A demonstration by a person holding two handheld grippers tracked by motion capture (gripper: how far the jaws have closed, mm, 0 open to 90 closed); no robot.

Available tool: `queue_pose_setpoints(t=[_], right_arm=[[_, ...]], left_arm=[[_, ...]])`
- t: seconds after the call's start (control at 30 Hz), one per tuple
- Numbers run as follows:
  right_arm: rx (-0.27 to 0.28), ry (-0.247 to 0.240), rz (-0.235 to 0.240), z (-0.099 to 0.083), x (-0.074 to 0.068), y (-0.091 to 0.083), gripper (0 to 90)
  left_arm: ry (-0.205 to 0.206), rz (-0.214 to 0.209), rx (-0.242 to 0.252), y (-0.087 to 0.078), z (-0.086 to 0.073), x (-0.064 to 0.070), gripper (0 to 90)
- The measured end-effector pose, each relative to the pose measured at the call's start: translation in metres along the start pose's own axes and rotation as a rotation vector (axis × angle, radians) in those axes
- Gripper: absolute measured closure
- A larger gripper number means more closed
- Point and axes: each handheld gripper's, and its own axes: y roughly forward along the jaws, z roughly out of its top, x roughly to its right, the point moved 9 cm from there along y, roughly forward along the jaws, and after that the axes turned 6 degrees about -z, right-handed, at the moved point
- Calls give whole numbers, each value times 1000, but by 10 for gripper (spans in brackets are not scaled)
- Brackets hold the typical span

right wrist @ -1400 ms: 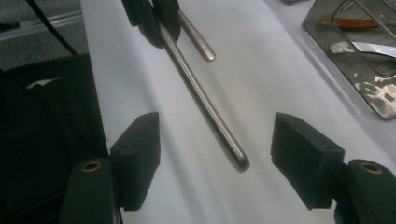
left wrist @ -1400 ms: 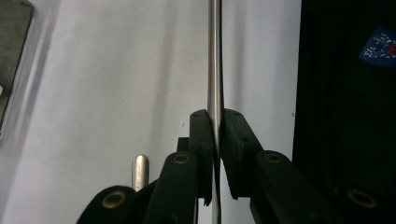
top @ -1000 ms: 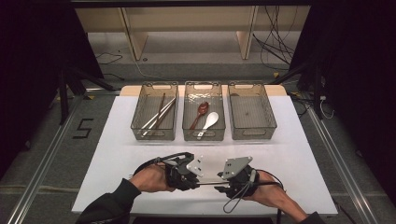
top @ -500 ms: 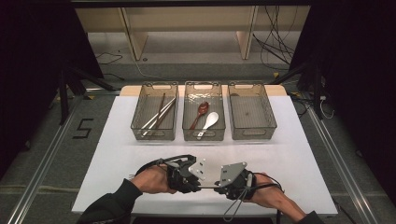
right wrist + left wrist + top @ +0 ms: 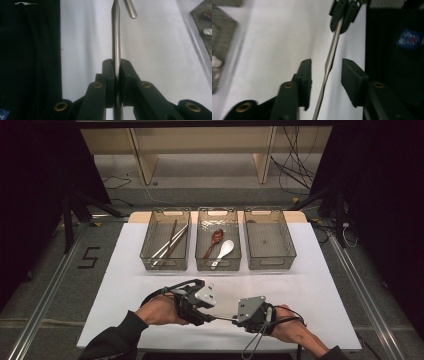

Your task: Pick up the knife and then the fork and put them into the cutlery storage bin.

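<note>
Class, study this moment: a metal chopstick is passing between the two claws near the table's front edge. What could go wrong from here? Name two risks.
1. The left claw stands open around the metal chopstick, while the right claw alone pinches it. If the right one lets go early, the stick may drop.
2. The handover happens close to the white table's front edge, so a dropped stick might roll off.
</note>
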Motion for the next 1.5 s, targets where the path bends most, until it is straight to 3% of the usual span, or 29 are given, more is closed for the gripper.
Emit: queue_pose_setpoints(t=[0.13,0.23,0.37,0.5,0.63,0.83,0.97,1.13,1.5], right_arm=[[-6,28,-38,-6,14,-5,845],[-19,82,-90,-13,27,-9,844],[-34,157,-148,-25,45,-18,844],[-11,211,-191,-32,60,-27,844],[5,254,-227,-36,72,-38,844],[22,343,-273,-41,91,-51,844],[31,385,-311,-47,108,-56,844],[31,438,-363,-53,134,-63,844],[1,597,-456,-70,188,-62,844]], left_arm=[[-60,41,74,-14,-1,-11,499],[-104,55,117,-23,-2,-15,416],[-154,94,125,-30,-7,-20,319],[-195,132,119,-33,-21,-28,257],[-254,171,139,-35,-37,-39,225],[-310,214,176,-39,-58,-49,190],[-343,227,202,-43,-66,-54,178],[-364,241,180,-40,-77,-56,175],[-397,266,197,-41,-88,-60,165]])
